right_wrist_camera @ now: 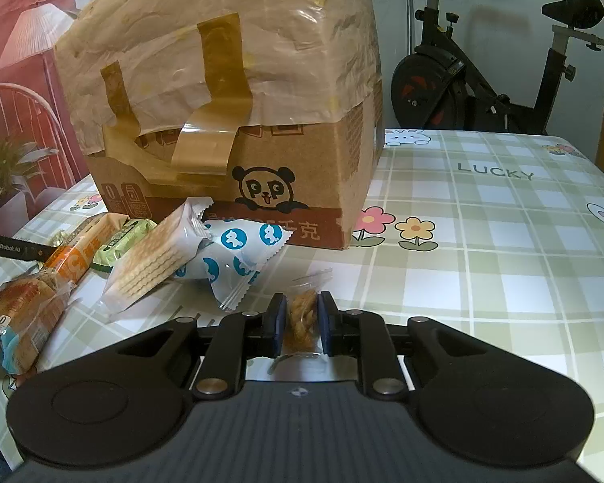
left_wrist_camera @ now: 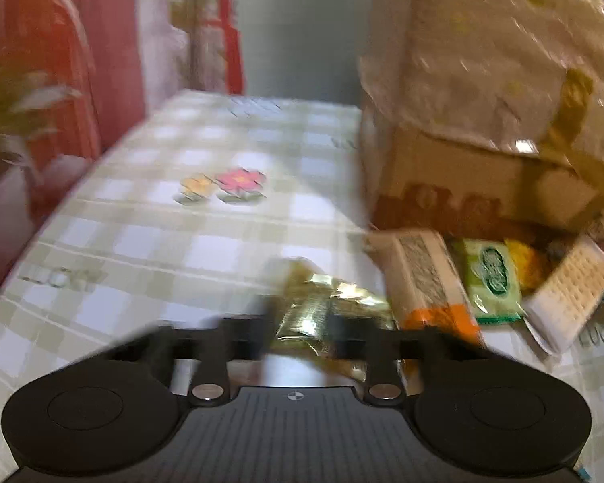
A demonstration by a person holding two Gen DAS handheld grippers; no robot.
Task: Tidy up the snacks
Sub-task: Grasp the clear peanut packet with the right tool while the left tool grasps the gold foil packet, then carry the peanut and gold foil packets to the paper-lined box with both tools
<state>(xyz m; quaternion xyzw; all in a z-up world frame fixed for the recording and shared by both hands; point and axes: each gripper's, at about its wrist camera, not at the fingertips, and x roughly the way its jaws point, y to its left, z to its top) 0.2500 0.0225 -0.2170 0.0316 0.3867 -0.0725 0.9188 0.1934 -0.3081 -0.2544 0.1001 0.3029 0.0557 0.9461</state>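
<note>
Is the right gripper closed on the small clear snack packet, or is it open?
Closed on it. In the right wrist view the right gripper has both blue pads against the brown twisted snack in its clear packet, with no gap showing.

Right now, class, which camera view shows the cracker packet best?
The right wrist view: the cracker packet is sharp and fully visible, leaning on the blue-and-white packet. The left wrist view shows it blurred near the frame's right edge.

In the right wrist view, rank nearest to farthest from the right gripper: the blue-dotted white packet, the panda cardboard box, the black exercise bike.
1. Blue-dotted white packet, just ahead-left of the right gripper.
2. Panda cardboard box, behind that packet.
3. Black exercise bike, beyond the table, upper right.
</note>
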